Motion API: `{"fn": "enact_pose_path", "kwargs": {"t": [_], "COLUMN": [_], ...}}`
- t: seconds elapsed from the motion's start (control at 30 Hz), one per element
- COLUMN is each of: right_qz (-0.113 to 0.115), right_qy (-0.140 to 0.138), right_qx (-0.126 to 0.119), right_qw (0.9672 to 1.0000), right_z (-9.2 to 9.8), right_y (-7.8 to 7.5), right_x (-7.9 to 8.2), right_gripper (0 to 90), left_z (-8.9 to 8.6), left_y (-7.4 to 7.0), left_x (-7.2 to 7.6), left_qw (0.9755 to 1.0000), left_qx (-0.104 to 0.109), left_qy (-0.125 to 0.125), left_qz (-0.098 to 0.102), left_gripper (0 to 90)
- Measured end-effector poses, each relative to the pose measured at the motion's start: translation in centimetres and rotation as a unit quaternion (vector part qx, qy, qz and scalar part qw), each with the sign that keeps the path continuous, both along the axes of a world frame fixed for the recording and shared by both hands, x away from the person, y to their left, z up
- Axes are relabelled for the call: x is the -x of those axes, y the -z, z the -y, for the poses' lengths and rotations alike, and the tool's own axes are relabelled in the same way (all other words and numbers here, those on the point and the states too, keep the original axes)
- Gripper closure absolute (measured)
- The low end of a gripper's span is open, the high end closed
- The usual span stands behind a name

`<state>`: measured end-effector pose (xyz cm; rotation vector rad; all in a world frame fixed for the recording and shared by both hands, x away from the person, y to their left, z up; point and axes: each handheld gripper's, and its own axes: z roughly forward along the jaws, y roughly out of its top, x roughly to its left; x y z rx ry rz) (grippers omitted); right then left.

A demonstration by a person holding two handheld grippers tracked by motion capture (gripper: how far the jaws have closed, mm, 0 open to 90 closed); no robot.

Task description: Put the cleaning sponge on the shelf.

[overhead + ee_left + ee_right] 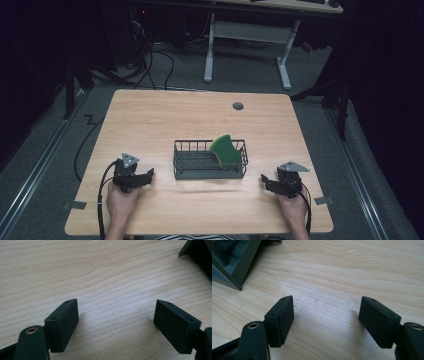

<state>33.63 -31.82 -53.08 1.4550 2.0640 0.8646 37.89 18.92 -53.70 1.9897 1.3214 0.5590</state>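
While both hands rested near the front edge of the bench (150, 120), a wire basket (210, 160) stood at its middle, between the two claws and apart from both. A green sponge (225, 149) leaned tilted in the basket's right end, rising above the rim. The left claw (148, 176) had its jaws spread wide over bare wood, holding nothing. The right claw (266, 181) was likewise spread and empty, with the basket's corner (229, 265) near it.
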Motion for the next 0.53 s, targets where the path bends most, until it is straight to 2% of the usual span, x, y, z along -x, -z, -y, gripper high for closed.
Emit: {"fn": "enact_pose_path", "kwargs": {"t": [0.53], "right_qz": [-0.001], "right_qy": [0.014], "right_qx": [0.001], "right_qw": [0.9999], "right_z": [-0.16], "right_y": [0.01], "right_x": [0.12], "right_gripper": [25.8], "left_z": [-0.02], "left_y": [0.01], "left_x": [0.02], "left_qw": [1.0000], "left_qx": [0.001], "left_qy": [-0.002], "left_qz": [0.001], "left_gripper": [21.1]}}
